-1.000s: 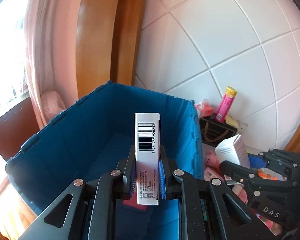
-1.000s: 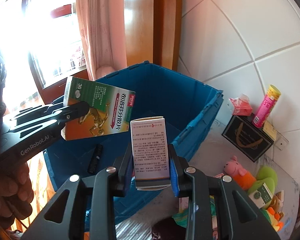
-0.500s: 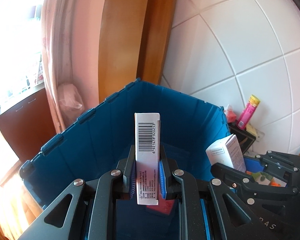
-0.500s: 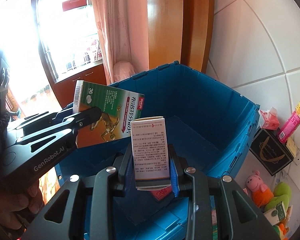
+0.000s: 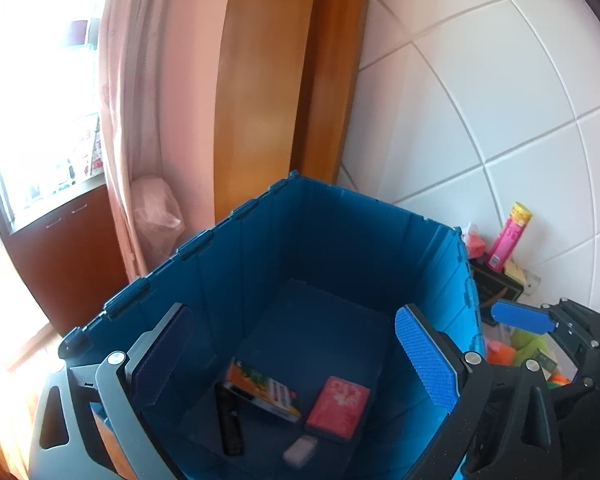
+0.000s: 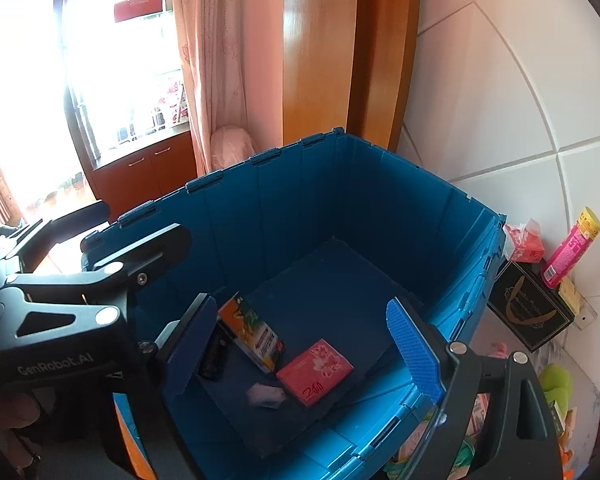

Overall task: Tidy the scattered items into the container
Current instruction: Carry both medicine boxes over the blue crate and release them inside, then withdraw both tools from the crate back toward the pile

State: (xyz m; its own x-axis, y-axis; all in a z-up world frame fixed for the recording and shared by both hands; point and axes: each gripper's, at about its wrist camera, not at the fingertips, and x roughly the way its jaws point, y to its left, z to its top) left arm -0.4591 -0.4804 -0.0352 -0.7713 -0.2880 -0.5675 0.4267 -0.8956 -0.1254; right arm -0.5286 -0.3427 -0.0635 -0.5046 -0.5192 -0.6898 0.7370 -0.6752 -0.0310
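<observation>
Both grippers hang open and empty over the blue crate (image 5: 340, 216), which also shows in the right wrist view (image 6: 380, 184). My left gripper (image 5: 296, 356) and my right gripper (image 6: 300, 352) have jaws wide apart. On the crate floor lie an orange-green box (image 5: 266, 392) (image 6: 256, 336), a pink tissue pack (image 5: 338, 406) (image 6: 314, 370), a black stick-shaped item (image 5: 230, 420) (image 6: 214, 356) and a blurred white box (image 5: 300, 450) (image 6: 266, 396). The left gripper's body (image 6: 80, 292) shows at the right wrist view's left.
Right of the crate, against the tiled wall, stand a pink tube (image 6: 572, 248), a black gift box (image 6: 528, 312), a pink packet (image 6: 524, 240) and green and orange toys (image 6: 556, 380). A curtain (image 6: 220, 60) and wooden frame (image 6: 320, 52) rise behind.
Both grippers opened and let go of their boxes, which dropped into the crate. The green-orange box now lies on the floor; the white box is blurred, still moving.
</observation>
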